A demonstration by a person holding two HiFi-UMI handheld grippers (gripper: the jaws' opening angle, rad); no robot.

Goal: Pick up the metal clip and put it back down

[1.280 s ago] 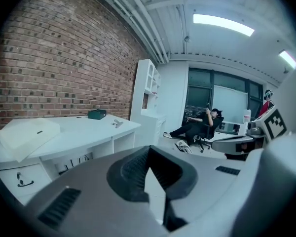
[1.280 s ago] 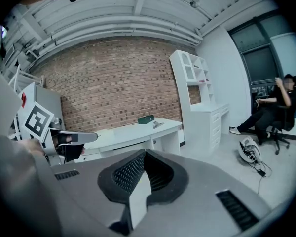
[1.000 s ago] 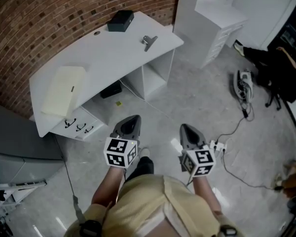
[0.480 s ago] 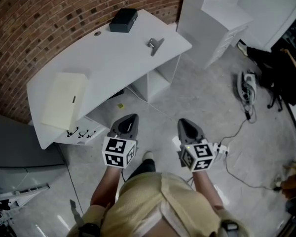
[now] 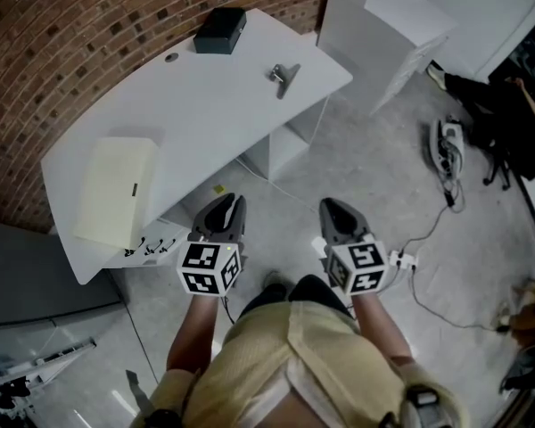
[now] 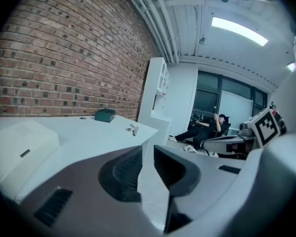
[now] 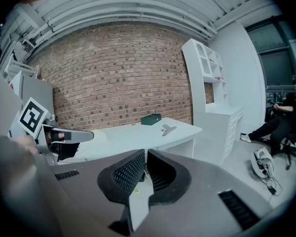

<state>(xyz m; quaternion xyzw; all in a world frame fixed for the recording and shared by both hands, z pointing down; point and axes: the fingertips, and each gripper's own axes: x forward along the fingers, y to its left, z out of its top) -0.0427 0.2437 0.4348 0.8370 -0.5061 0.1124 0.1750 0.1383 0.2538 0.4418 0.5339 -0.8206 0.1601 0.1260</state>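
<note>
Metal clip (image 5: 283, 76) lies on desk (image 5: 205, 114), well beyond right gripper (image 5: 332, 210)

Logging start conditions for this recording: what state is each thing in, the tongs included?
Metal clip: lying on the white desk, untouched.
Black box: sitting at the desk's back edge.
Cream pad: flat on the desk.
Left tongs: jaws just been opening, slightly apart, nothing between them.
Right tongs: jaws together, empty.

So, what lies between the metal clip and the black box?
Bare white desktop only, between silver metal clip and small black box; head view shows it.
</note>
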